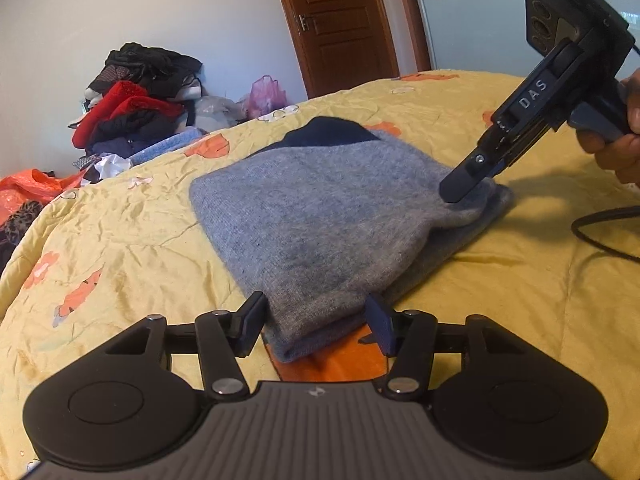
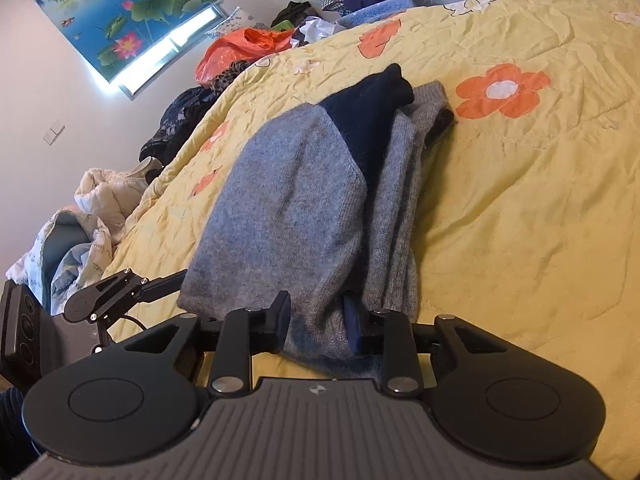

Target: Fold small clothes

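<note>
Garment: a grey knit sweater (image 1: 320,216) with a dark navy section (image 2: 368,120) lies folded into a thick bundle in the middle of the bed, several layers stacked at its near edge.
Bed cover: the yellow quilt (image 1: 500,300), crinkled and printed with orange flowers (image 2: 502,90), carries the bundle.
Left gripper: the left gripper (image 1: 316,322) sits low at one corner of the bundle, and the knit edge runs right between its fingers. The fingers stand close against the fabric on both sides, but whether the pads press on it cannot be told.
Right gripper: the right gripper (image 2: 320,326) is at the neighbouring corner, and here the folded grey layers are bunched between the two fingers, which are clamped on the wool. In the left wrist view its dark tip (image 1: 460,184) comes down onto the far corner of the sweater.
Hand: a person's hand (image 1: 624,136) grips the handle of the right gripper at the edge of the left wrist view.
Cable: a black lead (image 1: 600,236) trails over the quilt beside that hand.
Background: a pile of clothes (image 1: 136,108), red and dark, is heaped beyond the bed; a wooden door (image 1: 340,28) stands behind; a lotus poster (image 2: 120,12) hangs on the wall.
</note>
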A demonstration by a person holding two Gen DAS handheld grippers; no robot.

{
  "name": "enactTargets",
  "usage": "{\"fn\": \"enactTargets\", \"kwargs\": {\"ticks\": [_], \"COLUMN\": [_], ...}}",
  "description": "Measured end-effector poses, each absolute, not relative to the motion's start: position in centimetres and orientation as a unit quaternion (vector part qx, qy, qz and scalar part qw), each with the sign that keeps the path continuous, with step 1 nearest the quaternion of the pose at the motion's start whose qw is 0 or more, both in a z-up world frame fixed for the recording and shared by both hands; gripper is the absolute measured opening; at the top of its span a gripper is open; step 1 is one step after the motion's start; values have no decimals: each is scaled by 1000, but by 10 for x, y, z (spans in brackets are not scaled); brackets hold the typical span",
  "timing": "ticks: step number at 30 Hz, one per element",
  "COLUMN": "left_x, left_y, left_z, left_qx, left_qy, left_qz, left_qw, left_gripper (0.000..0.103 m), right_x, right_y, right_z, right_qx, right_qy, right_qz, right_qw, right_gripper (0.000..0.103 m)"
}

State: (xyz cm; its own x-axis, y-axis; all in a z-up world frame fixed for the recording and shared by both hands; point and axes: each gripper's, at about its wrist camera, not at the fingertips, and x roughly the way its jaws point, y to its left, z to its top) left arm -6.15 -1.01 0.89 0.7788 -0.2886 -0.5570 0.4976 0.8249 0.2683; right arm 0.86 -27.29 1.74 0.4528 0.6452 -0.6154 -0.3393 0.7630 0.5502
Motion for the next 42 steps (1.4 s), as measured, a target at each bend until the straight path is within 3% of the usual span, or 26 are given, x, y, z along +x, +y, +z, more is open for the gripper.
{"fn": "enactTargets", "kwargs": {"ticks": [9, 11, 12, 13, 16, 24, 26, 28, 30, 35, 36, 38, 40, 42], "left_x": [-59, -58, -56, -54, -56, -57, -61, -68, -73, -55, -49, -36, -26, -23], "left_y": [-5, -1, 1, 2, -2, 14, 16, 23, 32, 36, 32, 22, 11, 4], "left_z": [6, 6, 7, 8, 9, 7, 12, 21, 30, 46, 46, 44, 40, 37], "left_qx": [220, 213, 203, 192, 191, 179, 169, 150, 123, 31, 21, 14, 19, 13], "left_qy": [269, 268, 271, 273, 266, 295, 301, 297, 296, 301, 301, 303, 303, 296], "left_qz": [-185, -174, -171, -164, -152, -144, -167, -196, -226, -222, -213, -194, -170, -170], "left_qw": [919, 923, 925, 928, 932, 928, 924, 922, 920, 927, 929, 933, 938, 940], "left_gripper": [54, 37, 18, 12, 10, 9, 10, 12, 12, 13, 15, 32, 70, 77], "right_x": [11, 12, 12, 12, 11, 2, 2, 6, 12, 73, 91, 122, 149, 168], "right_y": [-273, -273, -274, -274, -275, -289, -287, -291, -304, -313, -309, -297, -282, -268], "right_z": [14, 14, 13, 12, 14, 9, 14, 25, 42, 64, 63, 57, 47, 35], "right_qx": [178, 181, 184, 187, 196, 198, 195, 210, 239, 255, 254, 240, 222, 213], "right_qy": [439, 439, 440, 442, 448, 452, 454, 452, 409, 356, 360, 373, 392, 419], "right_qz": [295, 296, 297, 298, 299, 277, 282, 296, 296, 232, 229, 224, 206, 208], "right_qw": [830, 829, 827, 825, 820, 825, 823, 814, 830, 869, 868, 868, 869, 858], "right_gripper": [35, 35, 34, 28, 20, 15, 23, 46, 57, 61, 61, 61, 61, 60]}}
